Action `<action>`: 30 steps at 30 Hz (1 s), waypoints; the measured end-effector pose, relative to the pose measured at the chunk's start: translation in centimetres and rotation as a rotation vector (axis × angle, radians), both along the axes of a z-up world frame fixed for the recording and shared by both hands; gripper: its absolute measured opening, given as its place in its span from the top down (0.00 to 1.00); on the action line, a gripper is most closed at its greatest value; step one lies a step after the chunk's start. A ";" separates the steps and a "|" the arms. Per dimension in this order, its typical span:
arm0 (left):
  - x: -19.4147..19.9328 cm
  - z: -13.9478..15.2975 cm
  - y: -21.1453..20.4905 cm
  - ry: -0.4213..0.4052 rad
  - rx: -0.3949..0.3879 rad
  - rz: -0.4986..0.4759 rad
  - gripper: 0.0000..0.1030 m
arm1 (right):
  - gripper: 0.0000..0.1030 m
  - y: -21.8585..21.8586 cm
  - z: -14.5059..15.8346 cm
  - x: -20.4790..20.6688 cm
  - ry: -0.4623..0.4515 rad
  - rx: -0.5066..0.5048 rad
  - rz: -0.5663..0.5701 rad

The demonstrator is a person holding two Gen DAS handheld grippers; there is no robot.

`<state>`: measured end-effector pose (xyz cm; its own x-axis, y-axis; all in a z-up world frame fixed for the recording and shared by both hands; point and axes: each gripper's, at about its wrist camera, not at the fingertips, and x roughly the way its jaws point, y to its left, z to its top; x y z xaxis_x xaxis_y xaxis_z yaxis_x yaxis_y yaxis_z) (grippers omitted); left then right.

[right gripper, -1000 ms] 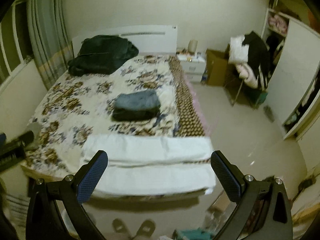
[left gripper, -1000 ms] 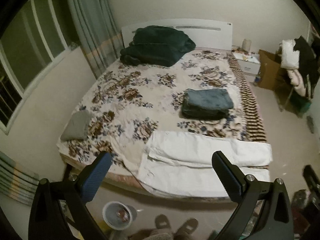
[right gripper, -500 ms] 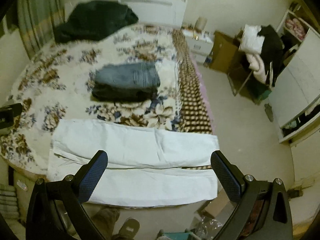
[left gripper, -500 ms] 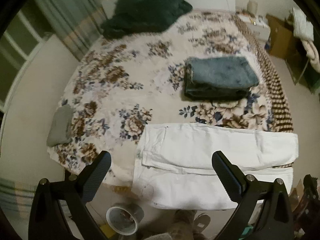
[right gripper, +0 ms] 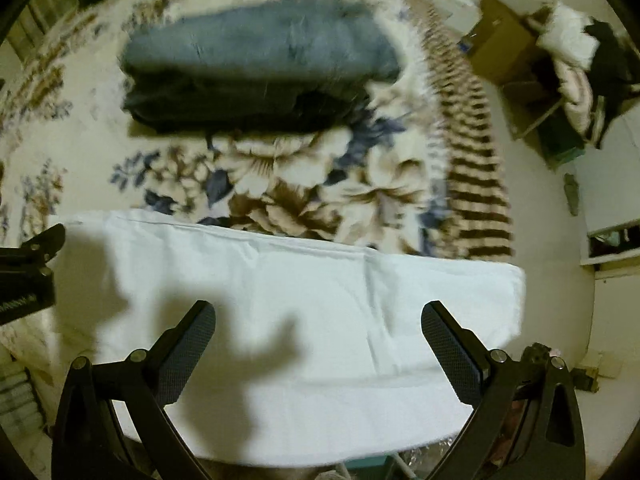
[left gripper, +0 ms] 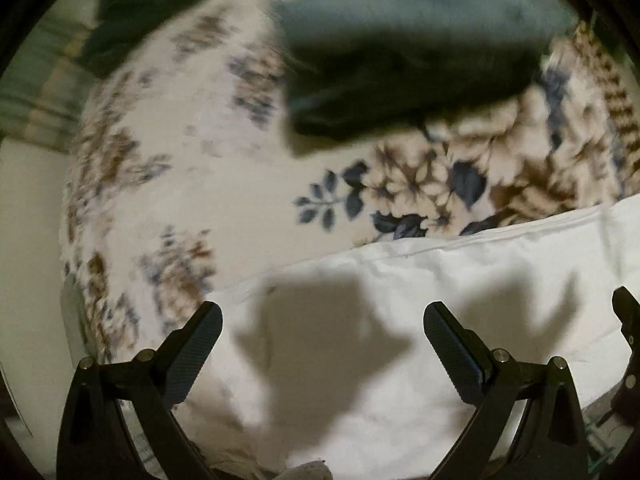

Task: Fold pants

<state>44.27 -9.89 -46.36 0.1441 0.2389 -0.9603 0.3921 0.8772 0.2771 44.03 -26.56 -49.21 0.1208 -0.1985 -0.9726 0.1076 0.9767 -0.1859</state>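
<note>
White pants (left gripper: 460, 300) lie flat along the near edge of a floral bed cover (left gripper: 248, 184), folded lengthwise. My left gripper (left gripper: 322, 326) is open and empty, hovering close above the waist end. My right gripper (right gripper: 318, 324) is open and empty, close above the leg end of the pants (right gripper: 312, 292). Both cast shadows on the white cloth. The left gripper's body shows at the left edge of the right wrist view (right gripper: 28, 264).
A stack of folded blue and dark pants (right gripper: 256, 64) lies on the bed behind the white pants, also in the left wrist view (left gripper: 408, 52). A dark green blanket (left gripper: 152, 4) lies at the bed's head. A cardboard box (right gripper: 500, 36) and a clothes-laden chair (right gripper: 576, 52) stand to the right.
Both grippers have dropped down and forward toward the white pants, which now fill the lower half of each view. Both stay open and empty.
</note>
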 end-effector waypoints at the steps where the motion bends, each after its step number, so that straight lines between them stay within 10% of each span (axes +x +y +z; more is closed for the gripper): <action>1: 0.6 -1.6 -0.5 0.017 -0.002 -0.019 0.00 | 0.00 -0.2 -1.8 0.5 0.027 0.001 0.006; 6: 1.6 -8.4 -2.8 0.086 -0.021 -0.148 0.00 | 0.01 -1.4 -12.6 3.4 0.170 0.024 0.097; 12: 2.6 -11.2 -3.4 0.168 -0.077 -0.224 0.04 | 0.06 -1.1 -18.7 4.9 0.217 0.059 0.237; 20: 2.4 -7.9 -3.7 0.178 -0.167 -0.312 0.84 | 0.72 -2.5 -18.3 6.3 0.155 0.202 0.221; 30: -0.1 0.6 -1.3 0.052 -0.264 -0.227 0.98 | 0.90 -1.7 -13.8 3.4 0.050 0.156 0.180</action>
<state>44.22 -11.23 -45.77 0.1144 -0.0515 -0.9921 0.5931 0.8047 0.0266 47.43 -28.24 -62.98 0.0915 -0.0246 -0.9955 -0.0760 0.9966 -0.0316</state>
